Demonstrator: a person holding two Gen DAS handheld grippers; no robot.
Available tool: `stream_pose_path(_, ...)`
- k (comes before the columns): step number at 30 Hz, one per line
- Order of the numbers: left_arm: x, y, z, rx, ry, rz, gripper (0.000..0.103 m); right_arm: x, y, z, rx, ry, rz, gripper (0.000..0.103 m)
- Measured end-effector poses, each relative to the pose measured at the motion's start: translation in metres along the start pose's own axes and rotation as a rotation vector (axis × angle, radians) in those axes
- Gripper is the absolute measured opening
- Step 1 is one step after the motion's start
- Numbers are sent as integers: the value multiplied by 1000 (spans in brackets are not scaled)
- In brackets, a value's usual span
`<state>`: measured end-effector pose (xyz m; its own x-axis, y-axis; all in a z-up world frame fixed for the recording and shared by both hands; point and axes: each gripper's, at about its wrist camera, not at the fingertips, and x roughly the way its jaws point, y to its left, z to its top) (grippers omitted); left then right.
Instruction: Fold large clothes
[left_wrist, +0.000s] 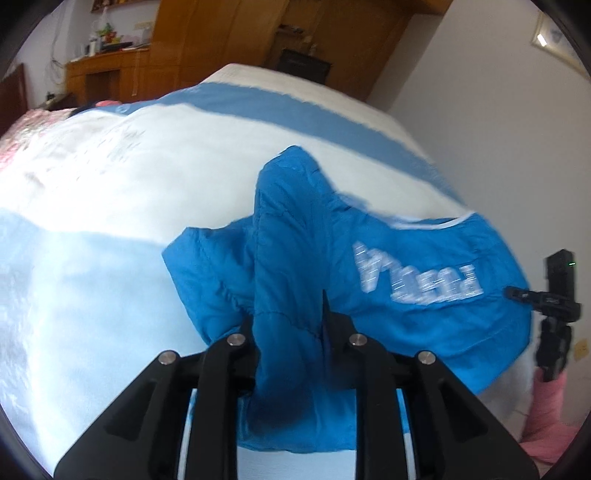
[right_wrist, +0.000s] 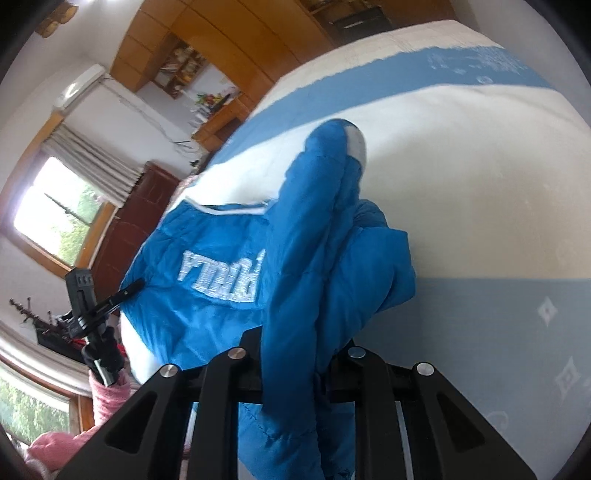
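Observation:
A bright blue padded jacket (left_wrist: 424, 325) with white lettering (left_wrist: 417, 277) hangs lifted over the bed (left_wrist: 129, 177). My left gripper (left_wrist: 288, 325) is shut on a bunched fold of it, and the cloth spills down between the fingers. In the right wrist view, my right gripper (right_wrist: 295, 343) is shut on another thick fold of the jacket (right_wrist: 207, 317), whose sleeve end (right_wrist: 343, 147) sticks up ahead. Each gripper shows in the other's view at the jacket's edge: the right gripper (left_wrist: 517, 294) and the left gripper (right_wrist: 135, 286), both held by arms in pink sleeves (right_wrist: 103, 398).
The bed cover (right_wrist: 480, 166) is white with pale blue bands. A wooden wardrobe (left_wrist: 229, 33) and a desk (left_wrist: 107, 70) with small items stand beyond the bed. A white wall (left_wrist: 480, 92) runs along one side. A window (right_wrist: 62, 210) and dark headboard (right_wrist: 136, 229) lie on the other.

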<state>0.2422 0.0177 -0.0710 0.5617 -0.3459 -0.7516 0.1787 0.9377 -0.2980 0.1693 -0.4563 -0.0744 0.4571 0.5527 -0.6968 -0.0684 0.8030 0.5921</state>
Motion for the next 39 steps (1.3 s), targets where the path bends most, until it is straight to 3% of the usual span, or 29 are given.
stream_pose_path(4, 30, 12, -18, -18, 32, 50, 39, 25, -25, -14, 51, 20, -33, 26)
stream_pose_path(9, 37, 6, -31, 17, -15, 135, 43, 38, -39, -27, 86, -30, 1, 31)
stream_pose_path(12, 33, 2, -32, 21, -23, 181, 46, 31, -22, -32, 20, -67, -117, 42)
stream_pose_path(17, 8, -4, -32, 1, -55, 253, 52, 6, 13, -51, -40, -175, -309, 44)
stream_pose_path(22, -35, -25, -36, 38, -168, 323, 58, -16, 34, -68, -69, -318, -470, 47)
stream_pose_path(26, -51, -49, -43, 76, -206, 284, 60, -26, 66, -80, -168, -388, -479, 47)
stream_pose_path(28, -51, -60, -48, 88, -207, 255, 63, -16, 86, -89, -240, -367, -446, 45)
stream_pose_path(31, -43, -75, -54, 111, -197, 222, 63, 2, 104, -97, -301, -344, -435, 33)
stream_pose_path(36, -15, -90, -58, 154, -167, 223, 64, 26, 107, -100, -280, -322, -403, 14)
stream_pose_path(39, -1, -89, -60, 152, -138, 223, 64, 39, 100, -103, -274, -302, -430, 14)
